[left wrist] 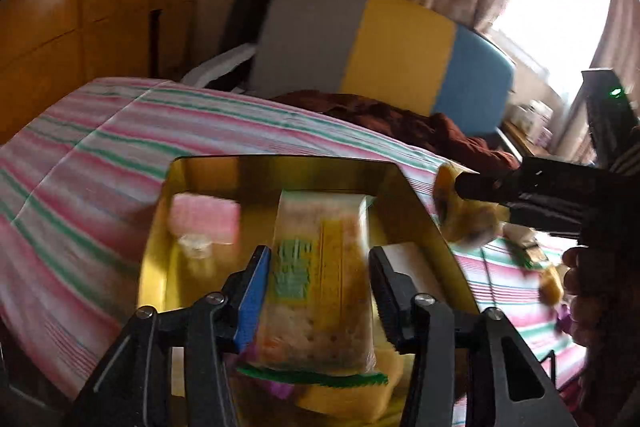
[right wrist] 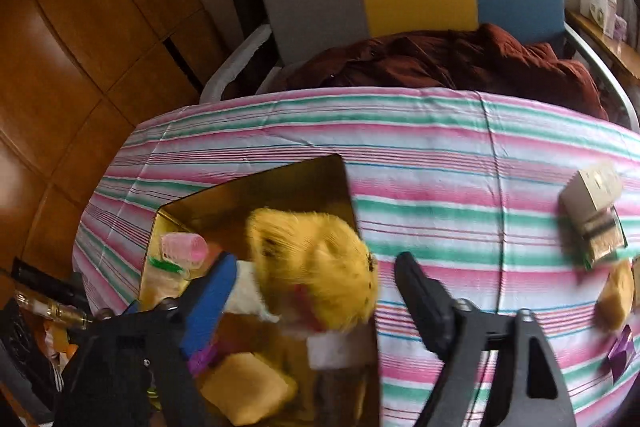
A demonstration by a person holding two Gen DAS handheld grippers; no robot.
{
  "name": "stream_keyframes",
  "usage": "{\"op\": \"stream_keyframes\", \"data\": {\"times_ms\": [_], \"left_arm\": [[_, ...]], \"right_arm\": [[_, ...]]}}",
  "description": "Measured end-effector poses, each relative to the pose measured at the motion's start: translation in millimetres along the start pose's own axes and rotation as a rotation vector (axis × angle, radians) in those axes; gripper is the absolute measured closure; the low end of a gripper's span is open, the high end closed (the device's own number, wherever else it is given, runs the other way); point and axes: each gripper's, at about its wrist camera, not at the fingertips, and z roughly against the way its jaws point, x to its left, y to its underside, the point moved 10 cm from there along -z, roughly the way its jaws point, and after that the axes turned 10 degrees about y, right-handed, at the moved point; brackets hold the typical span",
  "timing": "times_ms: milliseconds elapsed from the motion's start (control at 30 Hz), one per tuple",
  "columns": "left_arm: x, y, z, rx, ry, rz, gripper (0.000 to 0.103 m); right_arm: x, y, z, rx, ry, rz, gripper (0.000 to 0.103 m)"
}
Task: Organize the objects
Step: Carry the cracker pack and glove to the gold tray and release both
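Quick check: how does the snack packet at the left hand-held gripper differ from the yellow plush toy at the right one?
The snack packet is flat, in a clear printed wrapper; the plush toy is rounded, fluffy and yellow. The packet fills the gap between the left hand-held gripper's fingers; the toy leaves a clear gap to the right hand-held gripper's black finger. Both are over the gold tin.
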Motion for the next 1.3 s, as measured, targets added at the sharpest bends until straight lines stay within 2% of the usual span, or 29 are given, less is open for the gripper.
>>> {"op": "stream_keyframes", "data": {"times_ms": [267, 333, 567, 633, 867, 1033, 1167, 1300], "left_arm": [[12.3, 23.3, -1.5, 0.024, -0.015, 0.024, 0.045], [13.9, 26.8, 0.6, 0.024, -0.017, 0.026, 0.039], [11.2, 31.0, 15.8, 0.005, -0.037, 0.000, 0.032], [10.1, 31.6, 19.6, -0.001, -0.042, -0.010, 0.026], [6.9, 31.0, 33.0, -0.032, -0.073, -0.038, 0.018], [6.1, 32.2, 38.6, -0.042, -0.114, -0.053, 0.016], [2.9, 27.8, 46.8, -0.077, -0.176, -0.098, 0.011], [-4.8, 25.7, 50.9, -0.087, -0.187, -0.133, 0.009]], "right_arm": [[7.3, 35.5, -2.7, 0.034, 0.009, 0.043, 0.019], [4.5, 45.8, -2.4, 0.037, 0.014, 0.043, 0.019], [4.1, 75.6, 4.3, 0.021, 0.050, 0.082, 0.019], [4.2, 81.4, 6.6, 0.009, 0.066, 0.100, 0.019], [-1.3, 93.3, 12.9, -0.036, 0.118, 0.125, 0.019], [-3.9, 98.6, 17.7, -0.076, 0.160, 0.154, 0.018], [-6.2, 98.7, 24.5, -0.121, 0.190, 0.174, 0.018], [-10.4, 97.4, 29.5, -0.142, 0.192, 0.169, 0.018]]}}
